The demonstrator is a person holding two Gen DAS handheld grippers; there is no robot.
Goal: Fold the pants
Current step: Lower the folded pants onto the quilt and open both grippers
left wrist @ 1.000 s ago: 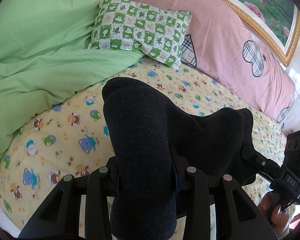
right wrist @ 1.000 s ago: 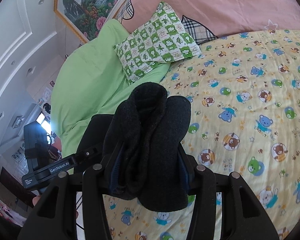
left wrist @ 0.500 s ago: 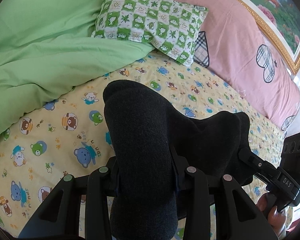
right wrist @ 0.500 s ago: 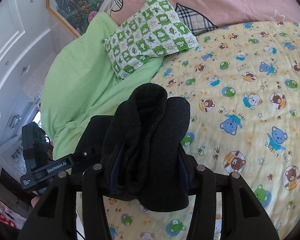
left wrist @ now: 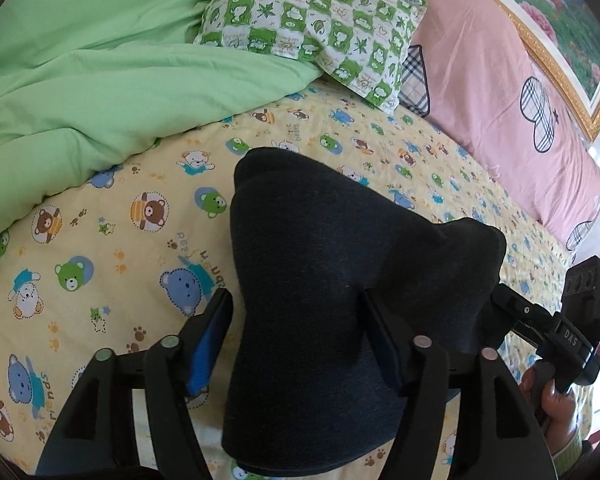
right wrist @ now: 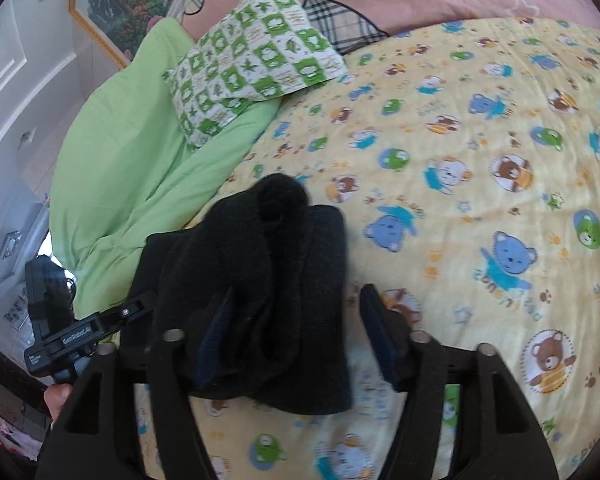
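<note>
Left to right: green duvet (left wrist: 100, 80) bunched at the bed's left side, checked pillow (left wrist: 311, 28) on its edge, bear-print sheet (left wrist: 112, 240) across the bed, pink headboard cover (left wrist: 479, 80) behind. Pants (left wrist: 339, 300) are a dark knit bundle lying on the sheet, spanning both claws. Left claw (left wrist: 300, 344): jaws spread, blue pad on the left finger is clear of the cloth with sheet visible in the gap; right finger sits against the bundle. So it's open, not gripping, fabric just lying between the jaws. Right claw (right wrist: 300, 336): jaws also wide, clear gap between the cloth and the right finger; the left finger is overlapped by the pants (right wrist: 268, 280), can't tell if it's touching, but there's no clamp. Frame is slightly blurred there. Handling, my read: soft, thick, fuzzy knit, light, zero stiffness, nothing fragile. It slumps and holds rounded rolls rather than creases, so folds will spring back unless pressed flat. Friction on the cotton sheet looks high; dragging will bunch it, better to lift and lay. Grip is easy on this texture, low slip risk, but a pinch on a multi-layer roll can shed the inner layers. Best hold: outer corners of the folded edge, one claw per corner, catching all layers near the edge, not the fat middle of the roll.
</note>
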